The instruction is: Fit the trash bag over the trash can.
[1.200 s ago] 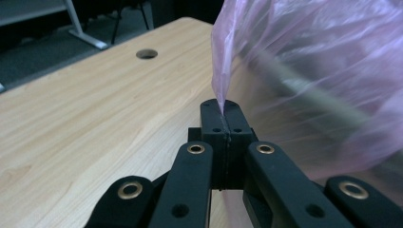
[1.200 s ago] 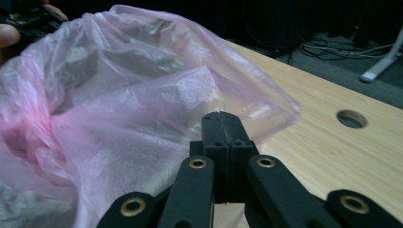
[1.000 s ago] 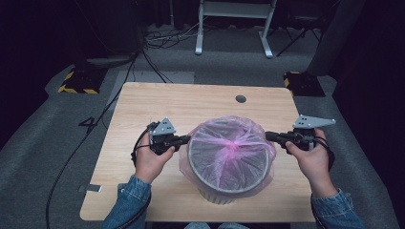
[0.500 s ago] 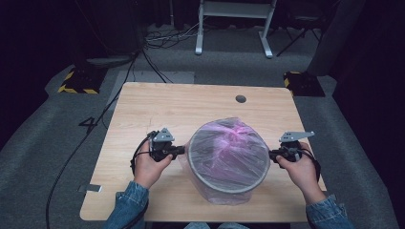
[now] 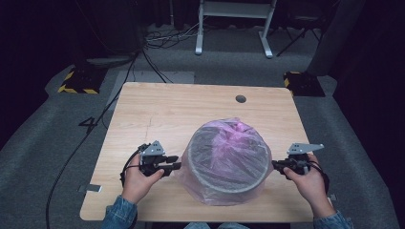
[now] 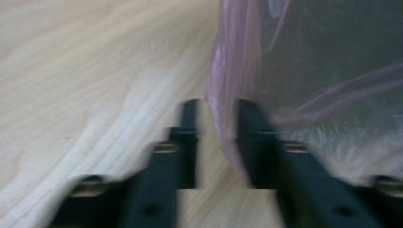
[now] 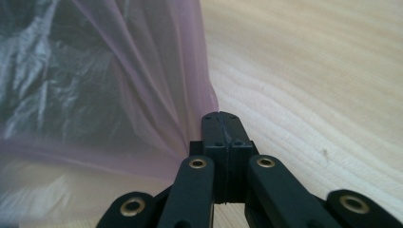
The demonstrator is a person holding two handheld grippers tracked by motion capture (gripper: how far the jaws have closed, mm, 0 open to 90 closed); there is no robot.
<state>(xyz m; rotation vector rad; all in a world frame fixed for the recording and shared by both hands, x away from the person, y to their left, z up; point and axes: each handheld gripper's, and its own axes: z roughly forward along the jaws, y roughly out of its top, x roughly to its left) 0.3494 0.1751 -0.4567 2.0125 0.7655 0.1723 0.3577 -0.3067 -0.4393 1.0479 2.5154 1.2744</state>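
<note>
Since the earlier frames the bag (image 5: 224, 164) has come down over the bin (image 5: 193, 152) and both grippers have dropped toward the lower part of the high view, the bin sitting nearer the table's front edge. The pink bag sits in the lower middle of that view, stretched over the bin's grey rim and draped down its side; the bin's base is hidden under the film. The right gripper (image 5: 276, 165), at lower right, has its jaws pressed together on a pinch of the bag's edge, seen plainly in the right gripper view (image 7: 221, 118). The left gripper (image 5: 175, 162), at lower left, is blurred in its own view (image 6: 216, 114): its jaws stand narrowly apart with the film's edge between them, loose rather than clamped. The table (image 5: 167, 109) is light wood.
</note>
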